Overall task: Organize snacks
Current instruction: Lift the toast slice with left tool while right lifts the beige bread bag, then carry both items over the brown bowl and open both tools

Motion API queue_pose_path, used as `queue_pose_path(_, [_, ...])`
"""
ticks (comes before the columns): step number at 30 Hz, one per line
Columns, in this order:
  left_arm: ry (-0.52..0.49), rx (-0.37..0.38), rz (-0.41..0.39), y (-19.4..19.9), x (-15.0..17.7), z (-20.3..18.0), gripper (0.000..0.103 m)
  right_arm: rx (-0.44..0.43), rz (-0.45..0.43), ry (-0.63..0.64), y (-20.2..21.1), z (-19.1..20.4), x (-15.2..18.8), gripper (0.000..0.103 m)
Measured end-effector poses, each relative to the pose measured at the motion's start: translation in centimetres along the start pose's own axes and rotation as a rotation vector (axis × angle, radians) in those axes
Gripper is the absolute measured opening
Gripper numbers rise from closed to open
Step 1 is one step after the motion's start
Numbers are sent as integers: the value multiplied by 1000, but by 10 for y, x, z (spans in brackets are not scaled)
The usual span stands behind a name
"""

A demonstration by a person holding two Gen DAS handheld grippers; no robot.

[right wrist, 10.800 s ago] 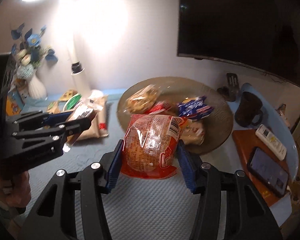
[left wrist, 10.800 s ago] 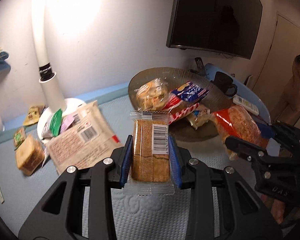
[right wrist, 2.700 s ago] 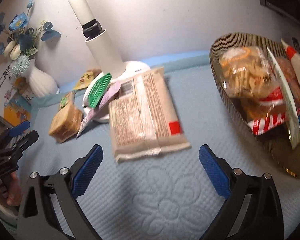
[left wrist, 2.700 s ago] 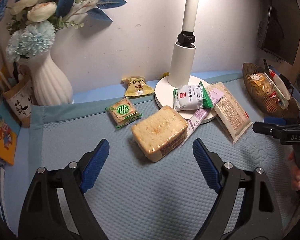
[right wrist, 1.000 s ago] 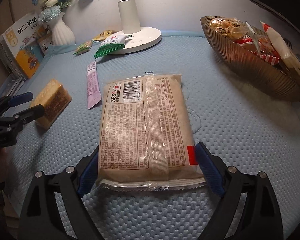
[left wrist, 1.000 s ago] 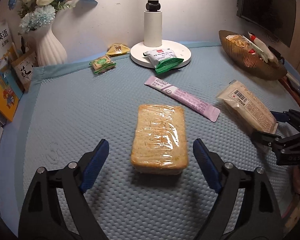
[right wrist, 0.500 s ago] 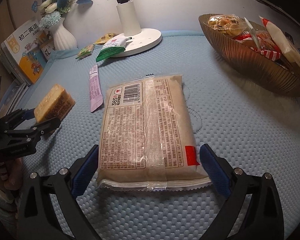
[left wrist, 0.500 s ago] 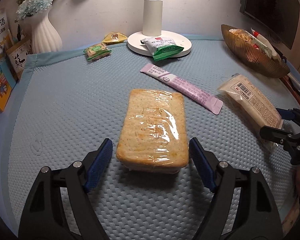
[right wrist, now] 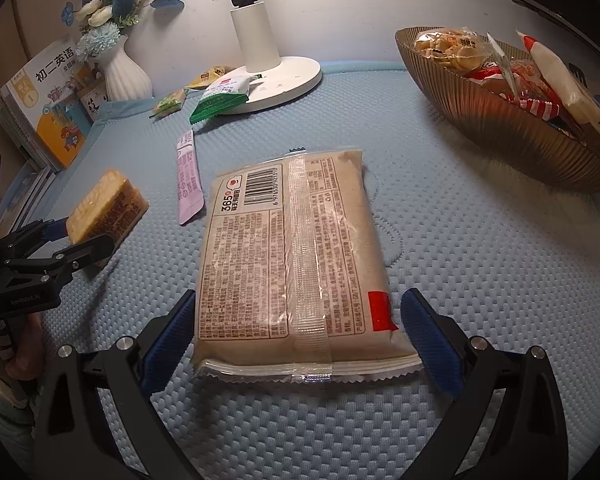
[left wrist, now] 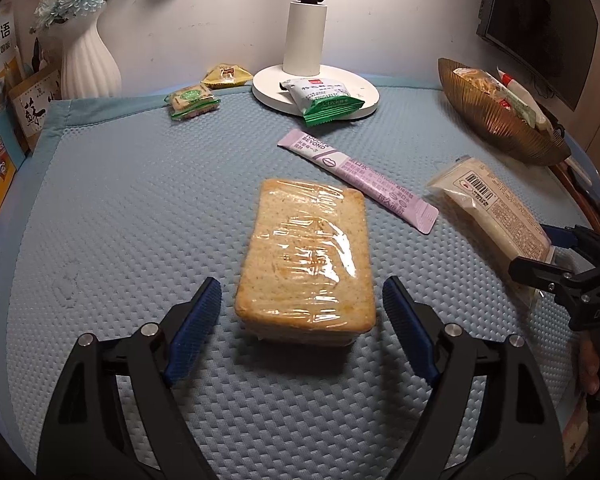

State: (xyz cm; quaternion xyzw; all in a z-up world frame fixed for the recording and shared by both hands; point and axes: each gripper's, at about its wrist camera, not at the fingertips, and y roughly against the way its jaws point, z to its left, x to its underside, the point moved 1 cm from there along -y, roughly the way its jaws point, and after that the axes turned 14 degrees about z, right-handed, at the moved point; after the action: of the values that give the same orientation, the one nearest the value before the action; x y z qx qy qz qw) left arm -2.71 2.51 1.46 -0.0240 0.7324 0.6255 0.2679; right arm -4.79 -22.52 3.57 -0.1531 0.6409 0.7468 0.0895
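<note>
Purple sachet (left wrist: pixel 358 179) between both bread packs

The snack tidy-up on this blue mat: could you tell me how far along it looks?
Partly done. The ribbed bowl already holds several packets. In hand: the left gripper is open around the wrapped cake, the right gripper open around the beige pack; neither is gripped. Left: the purple stick, the green packet and two small packets by the vase.

Wrapped bread slab (left wrist: pixel 306 258) lies flat on the blue surface (left wrist: pixel 120 200). Beige packet (right wrist: pixel 296 264) flat, barcode side up. Purple stick sachet (left wrist: pixel 356 174) between them. Green-edged pouch (left wrist: pixel 326 100) on the lamp base (left wrist: pixel 364 94). Bowl (right wrist: pixel 512 136) holds several snack packs.
</note>
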Motion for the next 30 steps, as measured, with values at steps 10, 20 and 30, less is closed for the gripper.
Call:
queue_pose_path(10, [11,-1,6,-2,0,0,85,16,9,-4,-1,0,-3,98])
queue_pose_path(20, [-5,-86,5,-3,1,-8,55,193,34,66,-12,31,-14,77])
queue_pose_path(30, [-70,8,-84,45,-22,-47,55,-30,-10,-2,60,-9,27,75])
